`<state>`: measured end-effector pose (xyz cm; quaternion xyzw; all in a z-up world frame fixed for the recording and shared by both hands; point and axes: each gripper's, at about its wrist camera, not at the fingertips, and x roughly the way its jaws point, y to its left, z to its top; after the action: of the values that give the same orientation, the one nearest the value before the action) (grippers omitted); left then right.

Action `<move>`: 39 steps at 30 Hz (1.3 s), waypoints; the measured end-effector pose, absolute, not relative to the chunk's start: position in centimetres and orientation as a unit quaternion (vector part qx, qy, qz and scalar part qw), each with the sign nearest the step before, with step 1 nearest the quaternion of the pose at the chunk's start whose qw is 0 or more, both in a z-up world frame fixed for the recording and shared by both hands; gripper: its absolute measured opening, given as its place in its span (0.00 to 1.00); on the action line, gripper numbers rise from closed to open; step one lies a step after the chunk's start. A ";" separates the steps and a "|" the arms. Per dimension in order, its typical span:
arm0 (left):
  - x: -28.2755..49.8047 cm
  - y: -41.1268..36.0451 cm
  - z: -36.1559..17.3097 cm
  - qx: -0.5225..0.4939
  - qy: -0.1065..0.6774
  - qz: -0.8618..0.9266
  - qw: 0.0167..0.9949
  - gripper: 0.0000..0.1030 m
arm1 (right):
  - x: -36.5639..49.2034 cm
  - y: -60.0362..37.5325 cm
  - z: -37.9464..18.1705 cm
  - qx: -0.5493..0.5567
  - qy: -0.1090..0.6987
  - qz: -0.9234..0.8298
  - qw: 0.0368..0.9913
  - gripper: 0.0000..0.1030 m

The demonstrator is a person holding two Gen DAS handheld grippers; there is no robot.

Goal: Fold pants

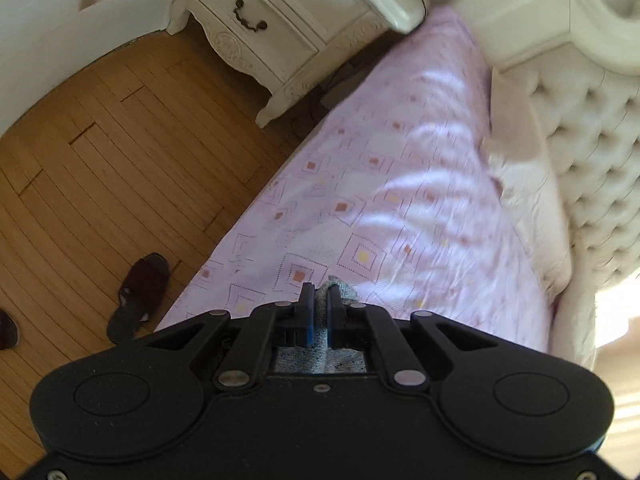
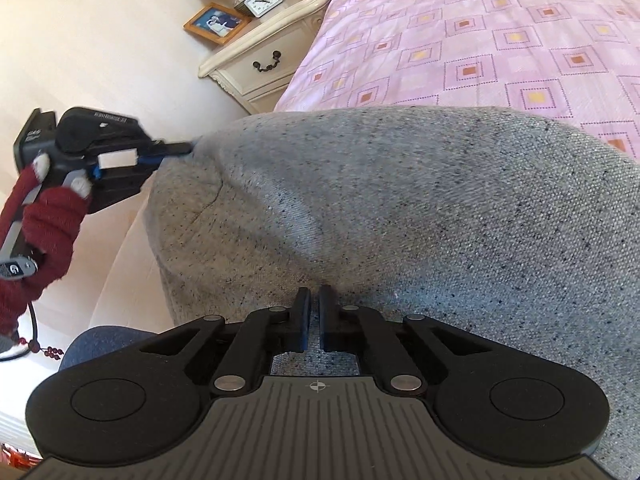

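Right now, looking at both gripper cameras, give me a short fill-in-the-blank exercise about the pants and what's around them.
1. Both the left gripper and the right gripper are shut on the ____ pants.
2. The bedsheet is ____ with square patterns.
3. Beside the picture frame on the nightstand stands a ____ showing a dial.

Missing words: grey; pink; clock

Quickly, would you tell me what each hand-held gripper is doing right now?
Left hand-held gripper: closed on the grey pants.
Right hand-held gripper: closed on the pants too.
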<state>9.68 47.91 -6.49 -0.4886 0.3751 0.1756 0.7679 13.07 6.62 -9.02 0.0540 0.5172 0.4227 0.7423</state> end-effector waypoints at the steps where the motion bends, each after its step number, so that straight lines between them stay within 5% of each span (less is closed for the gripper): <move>1: 9.3 47.7 -6.2 -0.475 0.371 0.191 0.775 0.06 | 13.1 6.6 -9.0 0.054 0.517 0.422 0.743 0.02; 5: 7.3 48.9 -4.7 -0.460 0.288 0.269 0.796 0.00 | 13.0 6.7 -9.0 0.052 0.517 0.420 0.744 0.02; 10: 8.4 51.0 -2.6 -0.413 0.301 0.291 0.809 0.00 | 12.8 6.8 -8.9 0.046 0.511 0.423 0.747 0.02; 14: 11.2 45.7 0.0 -0.303 0.355 0.219 0.857 0.01 | 12.1 6.8 -7.7 0.024 0.493 0.436 0.753 0.06; 17: 13.7 41.0 0.1 -0.259 0.400 0.151 0.866 0.10 | 11.9 5.2 -5.4 0.031 0.461 0.439 0.771 0.07; 18: 14.4 39.5 -0.1 -0.252 0.416 0.127 0.864 0.19 | 12.1 4.3 -4.5 0.043 0.447 0.436 0.780 0.09; 22: 16.3 35.0 -2.2 -0.230 0.484 0.056 0.842 0.32 | 14.4 0.7 -1.8 0.066 0.395 0.387 0.830 0.29; 26: 18.5 32.9 -7.0 -0.189 0.616 0.036 0.764 0.30 | 19.0 -1.3 -2.7 0.070 0.432 0.353 0.827 0.30; 32: 18.4 32.5 -7.2 -0.165 0.649 0.009 0.743 0.31 | 21.8 -1.8 -5.0 0.066 0.475 0.313 0.820 0.31; 39: 17.3 31.8 -7.3 -0.169 0.644 0.018 0.746 0.31 | 11.3 -0.5 -3.8 -0.081 0.416 0.434 0.795 0.30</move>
<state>17.26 31.82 -7.34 -0.1690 0.6438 0.0185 0.7461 11.28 -0.47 -3.83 -0.0807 0.4155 0.4340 0.7953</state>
